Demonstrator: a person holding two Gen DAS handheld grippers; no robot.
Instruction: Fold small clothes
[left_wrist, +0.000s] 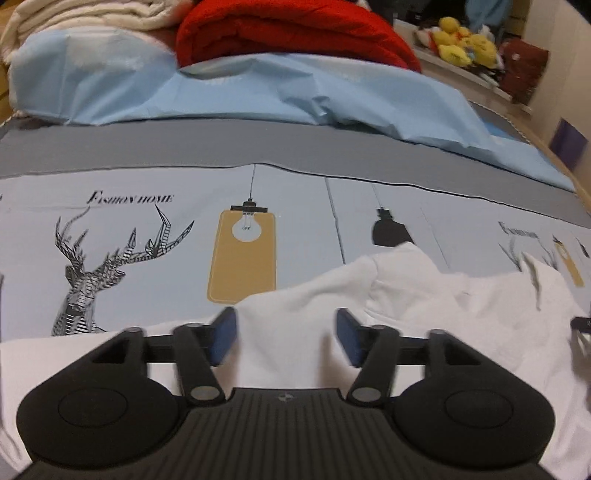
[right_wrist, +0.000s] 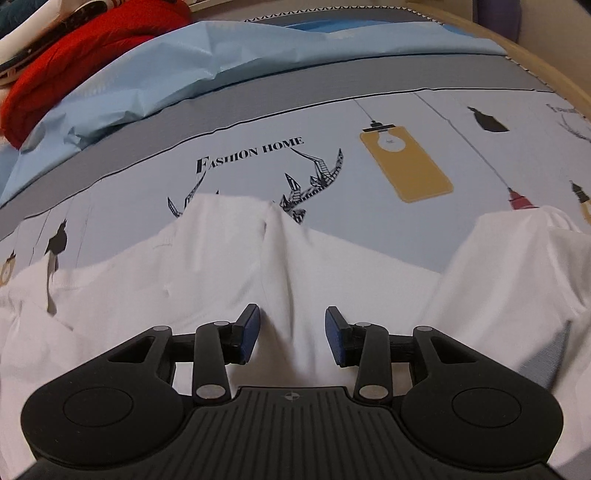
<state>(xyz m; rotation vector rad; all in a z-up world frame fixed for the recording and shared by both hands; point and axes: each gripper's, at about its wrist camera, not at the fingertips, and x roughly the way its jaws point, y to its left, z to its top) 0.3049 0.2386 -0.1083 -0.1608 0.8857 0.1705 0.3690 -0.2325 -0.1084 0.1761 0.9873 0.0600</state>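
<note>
Left wrist view: left gripper (left_wrist: 286, 338) wide apart, jaws blurred, nothing pinched, over white garment (left_wrist: 424, 314) rumpled on printed bedsheet (left_wrist: 147, 236). Beyond: bare sheet w/ deer and lamp print, grey band, light-blue cover (left_wrist: 258, 92), red blanket (left_wrist: 295, 33), yellow plush toys (left_wrist: 461, 44) far right, seen only here. Right wrist view: right gripper (right_wrist: 292, 334) partly open astride a raised fabric ridge, pads not pressing. Garment's far edge jagged; wooden bed edge (right_wrist: 554, 66) at right.
</note>
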